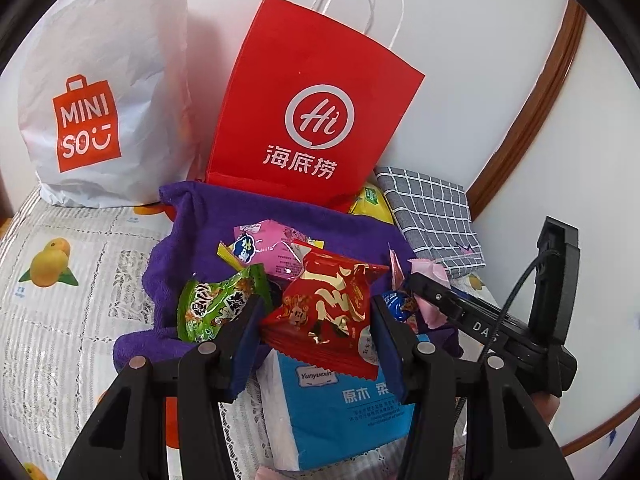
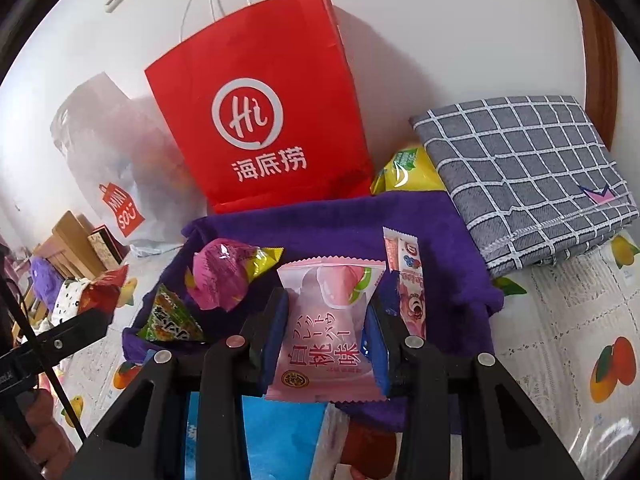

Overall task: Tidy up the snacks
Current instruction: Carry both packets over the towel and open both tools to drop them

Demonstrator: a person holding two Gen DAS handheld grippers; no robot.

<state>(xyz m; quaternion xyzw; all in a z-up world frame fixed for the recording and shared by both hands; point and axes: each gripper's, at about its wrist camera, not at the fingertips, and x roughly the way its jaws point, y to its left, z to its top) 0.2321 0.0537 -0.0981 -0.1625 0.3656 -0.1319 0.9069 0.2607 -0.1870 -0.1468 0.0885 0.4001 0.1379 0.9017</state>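
Note:
My left gripper is shut on a red and gold snack packet, held above the purple cloth. On that cloth lie a green packet and a pink packet. My right gripper is shut on a pale pink peach-flavour packet over the same purple cloth. A magenta packet, a green packet and a thin pink stick packet rest on it. The right gripper's body shows at the right of the left wrist view.
A red paper bag stands behind the cloth against the wall, with a white MINISO bag to its left. A folded grey checked cloth and a yellow packet lie at the right. A blue tissue pack sits below the grippers.

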